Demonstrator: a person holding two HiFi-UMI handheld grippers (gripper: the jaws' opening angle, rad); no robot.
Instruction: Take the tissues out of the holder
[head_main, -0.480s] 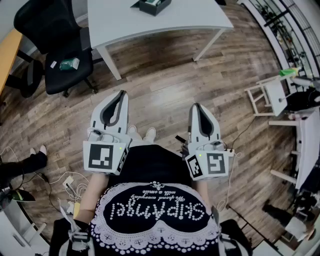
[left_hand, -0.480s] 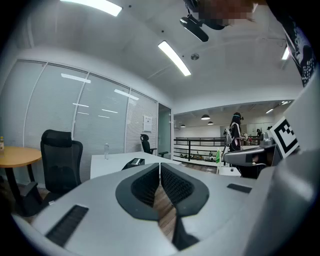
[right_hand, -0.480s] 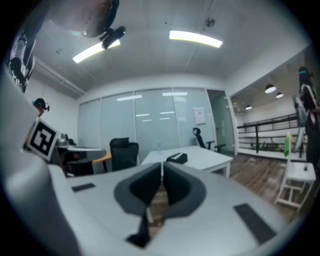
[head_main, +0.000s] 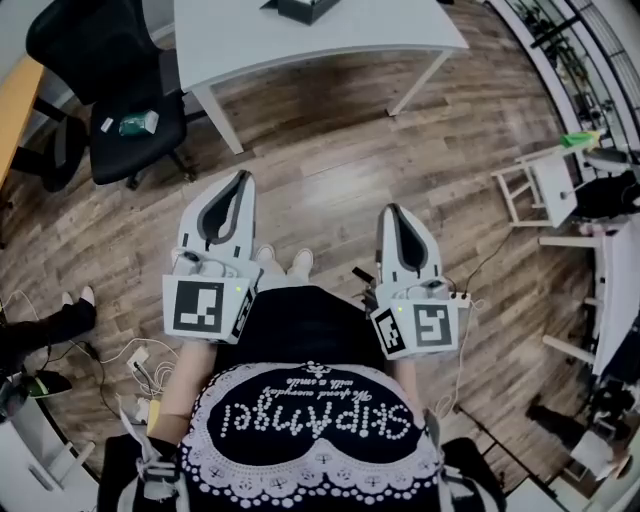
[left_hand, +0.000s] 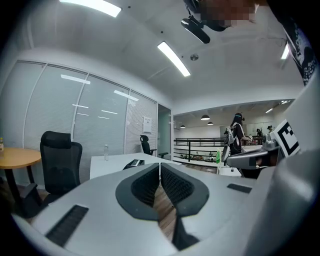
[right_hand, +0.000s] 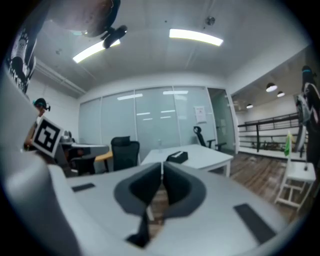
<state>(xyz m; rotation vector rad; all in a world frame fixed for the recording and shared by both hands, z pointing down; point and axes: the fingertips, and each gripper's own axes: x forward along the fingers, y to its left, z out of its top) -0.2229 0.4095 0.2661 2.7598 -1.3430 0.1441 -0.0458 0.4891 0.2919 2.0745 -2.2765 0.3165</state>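
Person wears black garment w/ white script lettering & white bead-and-lace trim, plus pale shoes. Left gripper & right gripper: white-grey shells, dark ribbed pads inside. Each carries a cube w/ black-white square markers & a small green light.

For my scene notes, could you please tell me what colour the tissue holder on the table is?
The tissue holder is black; best seen in the right gripper view.
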